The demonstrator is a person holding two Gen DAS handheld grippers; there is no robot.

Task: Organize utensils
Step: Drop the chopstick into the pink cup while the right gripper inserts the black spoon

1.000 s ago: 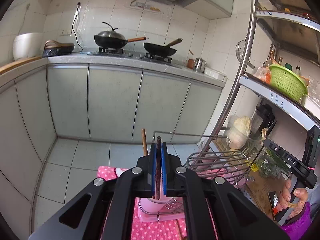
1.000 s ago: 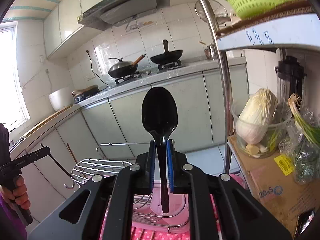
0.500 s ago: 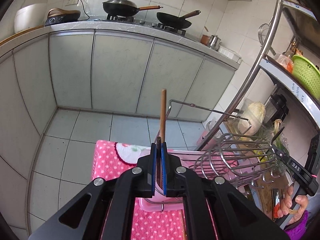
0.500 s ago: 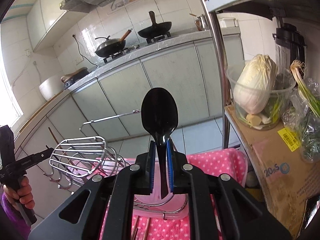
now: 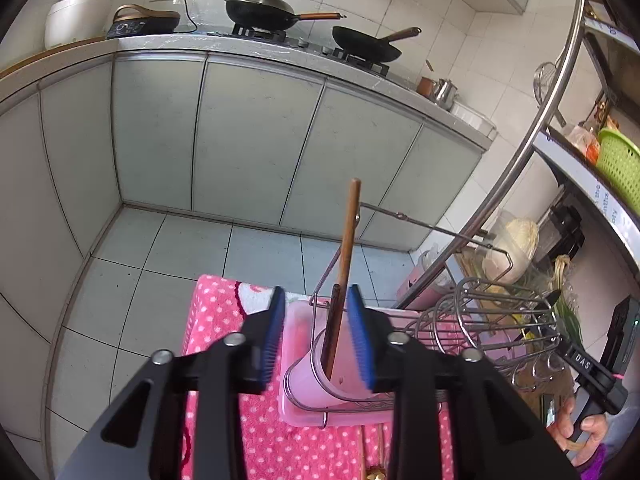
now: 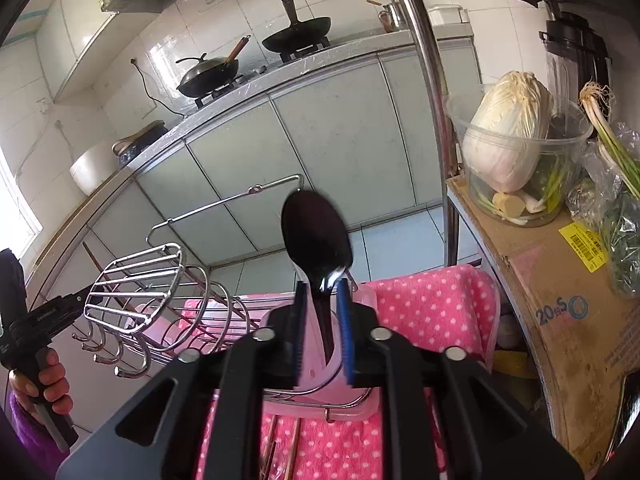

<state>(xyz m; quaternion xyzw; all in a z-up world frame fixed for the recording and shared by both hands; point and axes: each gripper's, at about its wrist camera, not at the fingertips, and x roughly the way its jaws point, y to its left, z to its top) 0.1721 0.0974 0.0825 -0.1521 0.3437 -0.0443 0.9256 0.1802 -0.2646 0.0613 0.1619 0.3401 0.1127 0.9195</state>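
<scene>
Two woks on stove, cabbage in clear tub.

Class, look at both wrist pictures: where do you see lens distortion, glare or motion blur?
Left wrist view: fisheye bends the grey cabinet fronts; the left gripper, opening, has smeared blue pads. Right wrist view: window light blows out the left edge; a bright glint sits on the black plastic spoon; the spoon's bowl looks slightly blurred.

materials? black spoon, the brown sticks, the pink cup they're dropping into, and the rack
Black spoon: likely glossy plastic, given the sharp highlight at its neck.
Brown sticks: look like wood or bamboo chopsticks, matte brown.
Pink cup: translucent plastic, since light passes through its wall.
Rack: bent metal wire, shiny chrome-like finish.
</scene>
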